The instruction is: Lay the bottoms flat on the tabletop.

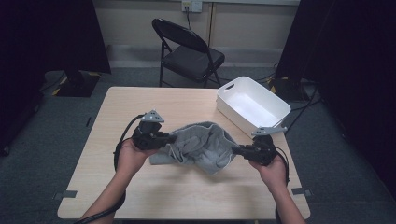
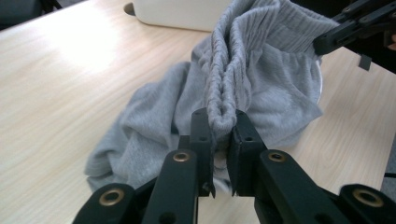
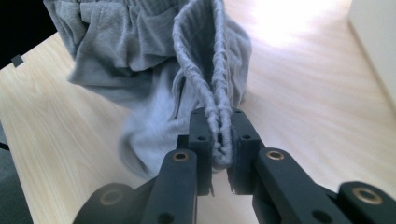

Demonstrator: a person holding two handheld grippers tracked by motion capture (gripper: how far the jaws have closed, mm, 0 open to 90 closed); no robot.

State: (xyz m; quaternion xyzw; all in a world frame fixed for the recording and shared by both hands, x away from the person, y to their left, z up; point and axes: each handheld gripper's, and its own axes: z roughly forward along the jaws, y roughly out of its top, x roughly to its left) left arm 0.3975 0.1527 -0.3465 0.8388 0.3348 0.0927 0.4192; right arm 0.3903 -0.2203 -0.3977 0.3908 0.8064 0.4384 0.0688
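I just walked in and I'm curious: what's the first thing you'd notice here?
The grey garment stretched in mid-table between two black tools: the left gripper and the right gripper each pinch its ribbed waistband. Next, the white bin at the table's far right corner, and a black folding chair behind the table.

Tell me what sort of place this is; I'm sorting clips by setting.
Probably a lab or studio room set up for recording, not a home: a bare wooden table, a folding chair by a plain wall, and black curtains at the sides over grey carpet.
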